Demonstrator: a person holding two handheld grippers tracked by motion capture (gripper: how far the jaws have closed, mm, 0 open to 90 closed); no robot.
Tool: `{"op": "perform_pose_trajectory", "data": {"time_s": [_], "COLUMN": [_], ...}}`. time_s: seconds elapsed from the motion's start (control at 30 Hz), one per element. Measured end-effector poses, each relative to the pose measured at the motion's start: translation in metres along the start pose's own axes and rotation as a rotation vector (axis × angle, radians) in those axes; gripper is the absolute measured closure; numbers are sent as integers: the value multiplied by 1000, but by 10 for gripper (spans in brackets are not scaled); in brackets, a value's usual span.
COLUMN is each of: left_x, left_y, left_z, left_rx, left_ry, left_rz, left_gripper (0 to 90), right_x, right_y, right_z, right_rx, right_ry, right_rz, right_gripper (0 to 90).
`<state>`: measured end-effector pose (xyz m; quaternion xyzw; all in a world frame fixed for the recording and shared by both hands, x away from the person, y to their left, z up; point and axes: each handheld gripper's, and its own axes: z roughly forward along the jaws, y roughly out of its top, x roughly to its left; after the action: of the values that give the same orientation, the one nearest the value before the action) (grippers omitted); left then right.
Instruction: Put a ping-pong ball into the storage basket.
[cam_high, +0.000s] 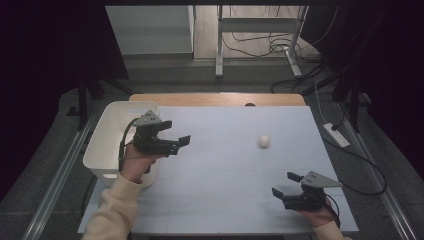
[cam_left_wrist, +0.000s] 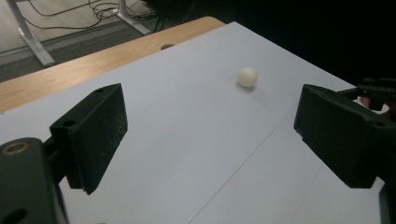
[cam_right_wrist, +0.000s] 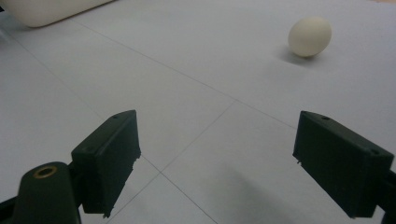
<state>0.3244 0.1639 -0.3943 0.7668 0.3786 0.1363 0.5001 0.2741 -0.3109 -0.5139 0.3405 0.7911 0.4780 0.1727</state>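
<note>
A pale egg (cam_high: 264, 141) lies alone on the grey-white surface (cam_high: 225, 200), right of its middle and well apart from both tools. The left hand-held gripper (cam_high: 178, 141) hovers beside the white bin (cam_high: 107, 145) at the left edge, jaws wide with nothing between them. The right hand-held gripper (cam_high: 285, 185) sits near the front right corner, jaws also wide and empty, angled toward the egg.
</note>
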Motion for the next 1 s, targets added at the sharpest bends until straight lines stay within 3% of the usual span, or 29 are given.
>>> {"op": "perform_pose_trajectory", "data": {"time_s": [1.0], "left_x": [-20], "left_y": [4], "left_z": [39], "left_rx": [39], "left_ry": [-53], "left_rz": [35], "left_gripper": [104], "right_x": [0], "right_y": [0], "right_z": [-1], "right_rx": [0], "right_ry": [-4], "right_rz": [0], "right_gripper": [144]}}
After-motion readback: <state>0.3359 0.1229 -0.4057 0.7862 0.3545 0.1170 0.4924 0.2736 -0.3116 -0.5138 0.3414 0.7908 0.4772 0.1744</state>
